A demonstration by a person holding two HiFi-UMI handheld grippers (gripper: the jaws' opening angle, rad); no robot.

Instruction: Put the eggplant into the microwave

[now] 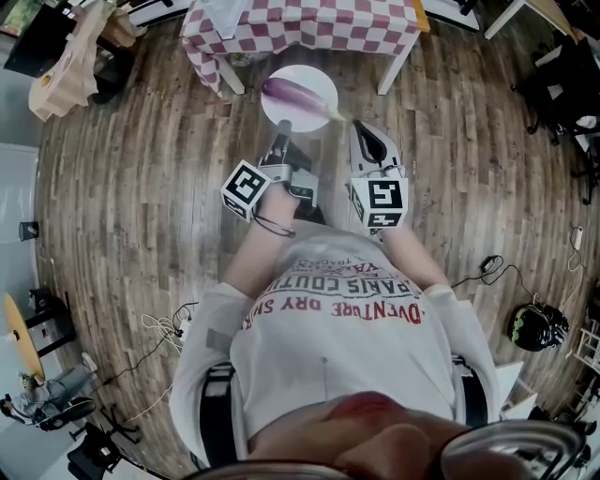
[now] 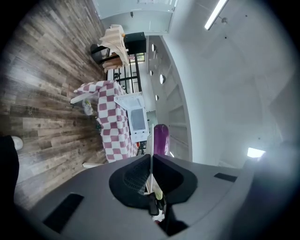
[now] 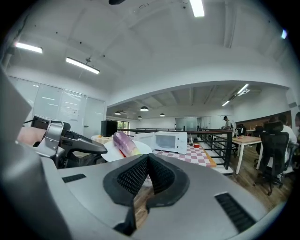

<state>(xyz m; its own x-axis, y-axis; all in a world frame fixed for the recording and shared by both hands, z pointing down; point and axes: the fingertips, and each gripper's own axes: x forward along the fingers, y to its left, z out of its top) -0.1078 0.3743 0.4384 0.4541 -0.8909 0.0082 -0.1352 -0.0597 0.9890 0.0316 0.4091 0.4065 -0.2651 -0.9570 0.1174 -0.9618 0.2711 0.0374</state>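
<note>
Eggplant, glossy purple and elongated [image 1: 298,96], lies on a round white plate [image 1: 309,77]; probably light, firm, slippery-skinned; grip mid-body; left tongs [image 1: 282,139] clench the plate rim; right tongs [image 1: 359,131] closed, empty; white microwave [image 3: 171,141] stands ahead on the checked bench [image 3: 206,154].

Glossy, smooth purple skin on the eggplant [image 1: 298,96], a smooth white plate [image 1: 309,77] with a faint sheen, matt grained wood planks on the floor [image 1: 141,178], a soft checked cloth tablecloth [image 1: 309,23], and matt grey plastic with ribbed black pads [image 3: 133,176] on the right gripper [image 3: 147,157]
</note>
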